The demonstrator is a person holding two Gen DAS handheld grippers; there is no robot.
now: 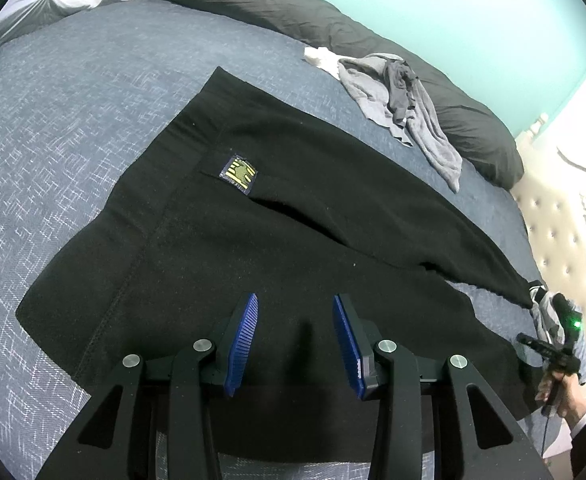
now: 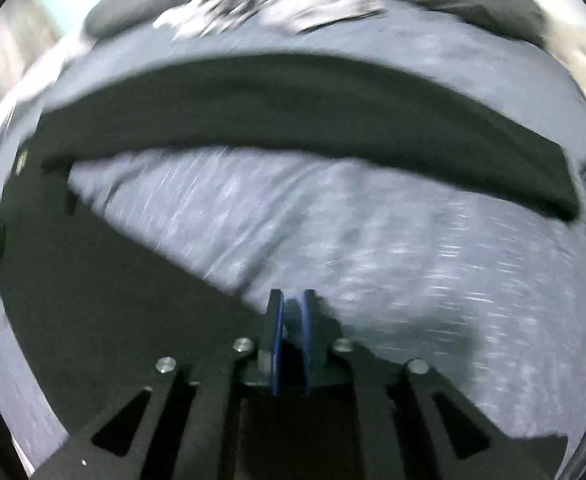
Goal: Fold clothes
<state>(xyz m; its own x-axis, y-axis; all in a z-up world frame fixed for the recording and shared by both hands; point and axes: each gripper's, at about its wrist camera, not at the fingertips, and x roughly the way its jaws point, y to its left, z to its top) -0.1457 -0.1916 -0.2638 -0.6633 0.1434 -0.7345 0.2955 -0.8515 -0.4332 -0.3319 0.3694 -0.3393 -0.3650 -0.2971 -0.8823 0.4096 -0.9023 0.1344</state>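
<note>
Left claw [image 1: 295, 312] apart over black pants [image 1: 293, 208]; right claw [image 2: 291, 308] clamped on pants.

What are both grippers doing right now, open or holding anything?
Left gripper: jaws open, empty, over the black pants.
Right gripper: jaws nearly shut; blurred, dark fabric between them, apparently the pants.
</note>
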